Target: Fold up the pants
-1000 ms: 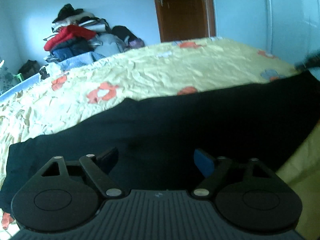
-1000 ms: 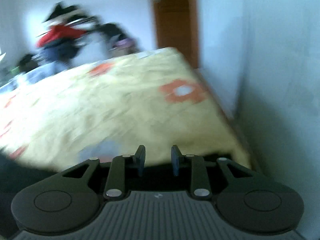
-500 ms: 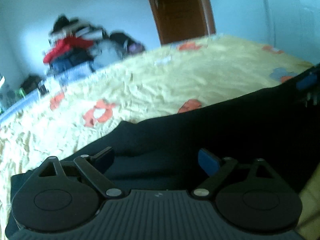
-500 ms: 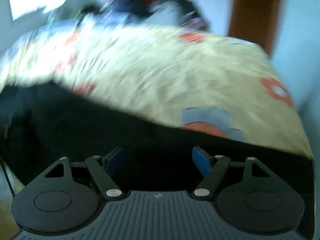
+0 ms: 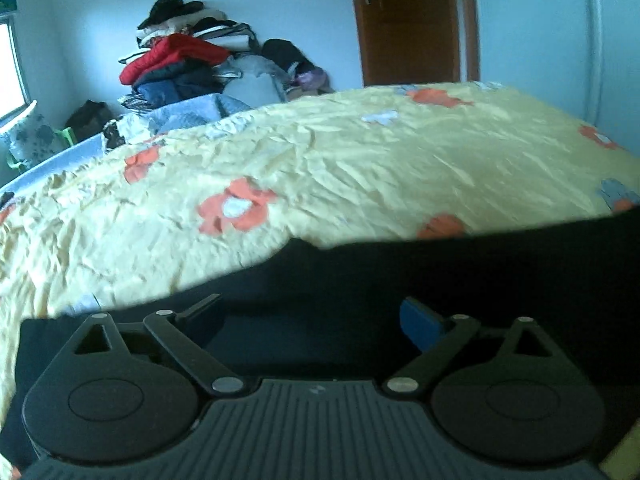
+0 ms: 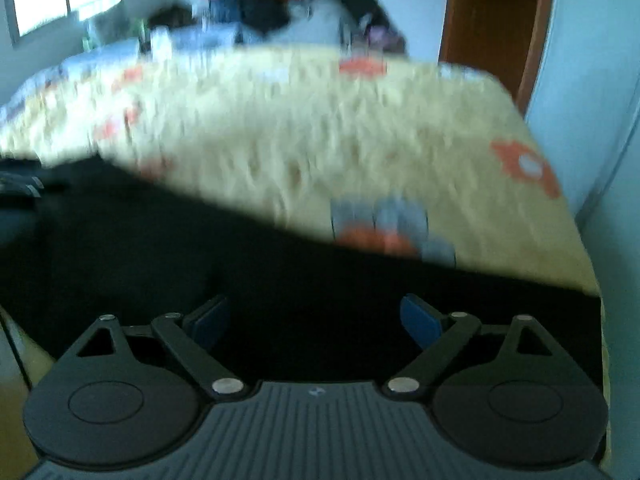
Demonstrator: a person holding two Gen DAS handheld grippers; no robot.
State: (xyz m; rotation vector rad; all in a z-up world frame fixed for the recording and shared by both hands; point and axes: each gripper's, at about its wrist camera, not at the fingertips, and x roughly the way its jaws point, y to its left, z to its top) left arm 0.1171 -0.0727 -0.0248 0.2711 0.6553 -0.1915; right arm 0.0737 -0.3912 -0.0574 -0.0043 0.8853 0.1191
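a: where are the pants [image 5: 400,276]?
b: spread dark along the near edge of the yellow flowered bedspread [image 5: 360,160].
a: and the left gripper [image 5: 312,316]?
b: jaws wide, nothing between them, low above the cloth.
a: the right gripper [image 6: 316,316]?
b: same, spread wide and empty (that view is blurred).

You have the pants [image 5: 400,280] lying across the near edge of the bed [image 5: 360,168]. Beyond the bed's far left, a clothes pile [image 5: 188,64] sits; the door [image 5: 408,20] stands far right.
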